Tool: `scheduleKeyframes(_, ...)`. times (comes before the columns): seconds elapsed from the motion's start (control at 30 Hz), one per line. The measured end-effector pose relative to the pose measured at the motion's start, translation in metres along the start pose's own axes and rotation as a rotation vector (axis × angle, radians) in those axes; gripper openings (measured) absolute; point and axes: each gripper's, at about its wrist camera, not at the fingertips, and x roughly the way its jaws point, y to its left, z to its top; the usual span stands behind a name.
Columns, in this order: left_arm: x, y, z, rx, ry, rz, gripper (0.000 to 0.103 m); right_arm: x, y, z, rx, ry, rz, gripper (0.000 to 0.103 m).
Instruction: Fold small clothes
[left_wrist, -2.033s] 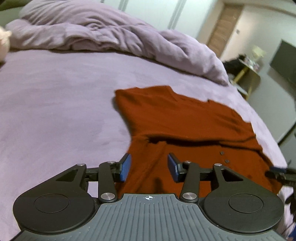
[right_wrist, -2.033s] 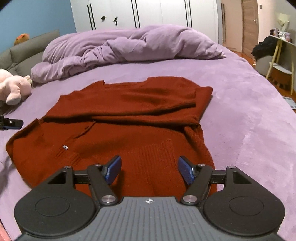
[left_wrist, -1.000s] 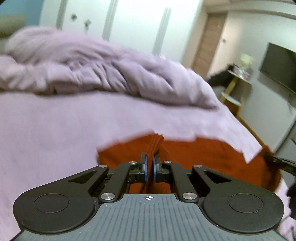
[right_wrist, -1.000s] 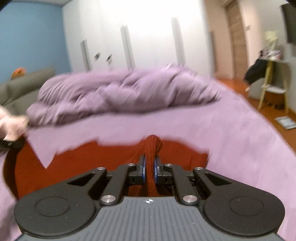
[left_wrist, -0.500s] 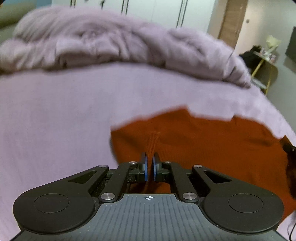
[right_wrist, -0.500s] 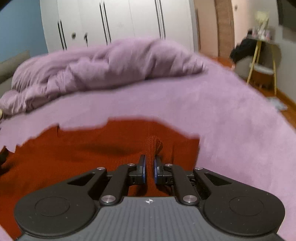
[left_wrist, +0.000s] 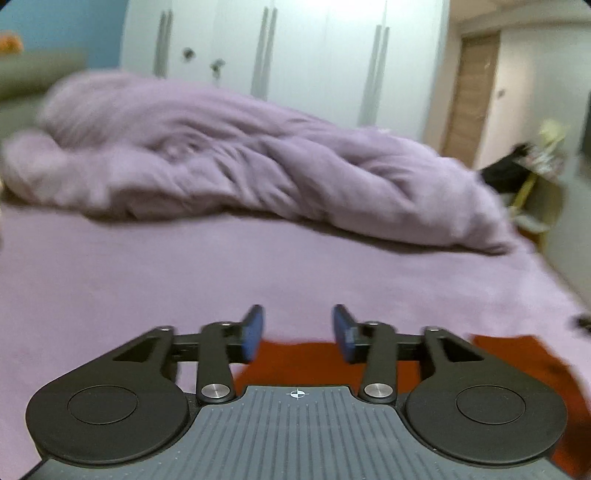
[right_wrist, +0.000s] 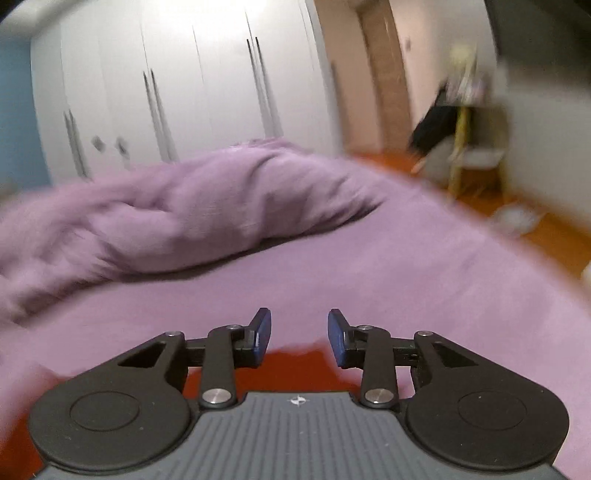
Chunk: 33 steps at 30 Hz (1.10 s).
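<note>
Both grippers point out over the bed, angled a little downward. The left gripper (left_wrist: 298, 332), black with blue pads, is letting go: its jaws are spreading and nothing sits between the pads, only bare bedcover showing through the gap. The rust-red knitted garment (left_wrist: 295, 363) lies flat on the smooth lilac bedsheet (left_wrist: 184, 288) just under and behind those fingers, its far edge crossing low between them, and more of it runs off to the right at the bottom corner of that view.

The right gripper (right_wrist: 299, 338) is the same story, jaws parting with the gap empty. From its camera the rust-red garment (right_wrist: 295, 373) shows as a low strip beneath the fingers, spreading toward the left lower corner, with the lilac bedsheet (right_wrist: 406, 280) stretching beyond.

Further up the bed a rumpled lilac duvet (left_wrist: 240, 166) is heaped across the width. Behind it stand white wardrobe doors (left_wrist: 314, 62) with long handles, and a brown wooden door (left_wrist: 469, 96) to the right. Both views are smeared with motion blur.
</note>
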Motion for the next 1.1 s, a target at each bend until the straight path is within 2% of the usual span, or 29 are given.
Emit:
scheduleKeyframes(0.03,0.000,-0.003,-0.009,-0.033,0.011,-0.053,0.057,0.000,-0.001,-0.007,0.075,0.034,0.109,0.035)
scheduleKeyframes(0.1,0.012,-0.012,-0.028,-0.098,0.069,-0.159,0.066,0.018,-0.002,-0.032,0.324,0.177,0.406,0.038)
scheduleKeyframes(0.13,0.021,-0.016,-0.036,-0.133,0.107,-0.191,0.066,0.030,0.000,-0.046,0.442,0.239,0.503,0.038)
scheduleKeyframes(0.2,0.039,-0.023,-0.049,-0.162,0.161,-0.190,0.066,0.055,0.012,-0.073,0.574,0.354,0.600,0.038)
scheduleKeyframes(0.27,0.057,-0.025,-0.060,-0.130,0.169,-0.124,0.064,0.073,0.020,-0.085,0.548,0.407,0.569,0.036)
scheduleKeyframes(0.3,0.061,-0.023,-0.063,-0.107,0.162,-0.094,0.062,0.078,0.018,-0.087,0.522,0.404,0.549,0.029)
scheduleKeyframes(0.4,0.059,-0.008,-0.066,0.005,0.117,-0.041,0.059,0.070,-0.020,-0.072,0.492,0.300,0.479,0.027)
scheduleKeyframes(0.43,0.057,-0.001,-0.066,0.029,0.110,-0.022,0.058,0.061,-0.039,-0.062,0.449,0.235,0.409,0.026)
scheduleKeyframes(0.47,0.053,0.006,-0.067,0.041,0.104,-0.007,0.056,0.053,-0.056,-0.054,0.397,0.185,0.324,0.020)
scheduleKeyframes(0.53,0.046,0.022,-0.064,0.018,0.101,0.025,0.059,0.037,-0.083,-0.045,0.337,0.140,0.180,0.018)
scheduleKeyframes(0.57,0.041,0.030,-0.063,-0.007,0.099,0.066,0.064,0.028,-0.096,-0.042,0.330,0.132,0.138,0.017)
scheduleKeyframes(0.63,0.032,0.045,-0.059,-0.060,0.104,0.132,0.064,0.005,-0.107,-0.039,0.309,0.122,0.082,0.018)
scheduleKeyframes(0.67,0.028,0.053,-0.057,-0.094,0.121,0.151,0.063,-0.010,-0.106,-0.039,0.274,0.119,0.061,0.026)
scheduleKeyframes(0.7,0.021,0.060,-0.057,-0.128,0.137,0.146,0.063,-0.024,-0.104,-0.042,0.242,0.129,0.047,0.047)
scheduleKeyframes(0.77,0.005,0.070,-0.058,-0.176,0.176,0.078,0.064,-0.050,-0.101,-0.052,0.205,0.152,0.064,0.065)
scheduleKeyframes(0.9,-0.031,0.070,-0.074,-0.190,0.230,-0.011,0.065,-0.086,-0.102,-0.080,0.244,0.194,0.129,0.066)
scheduleKeyframes(1.03,-0.051,0.068,-0.089,-0.223,0.271,-0.063,0.065,-0.093,-0.102,-0.092,0.301,0.190,0.137,0.065)
scheduleKeyframes(1.07,-0.055,0.068,-0.092,-0.238,0.273,-0.075,0.065,-0.095,-0.105,-0.093,0.319,0.189,0.143,0.061)
scheduleKeyframes(1.1,-0.058,0.067,-0.095,-0.254,0.269,-0.083,0.065,-0.091,-0.105,-0.091,0.336,0.194,0.146,0.044)
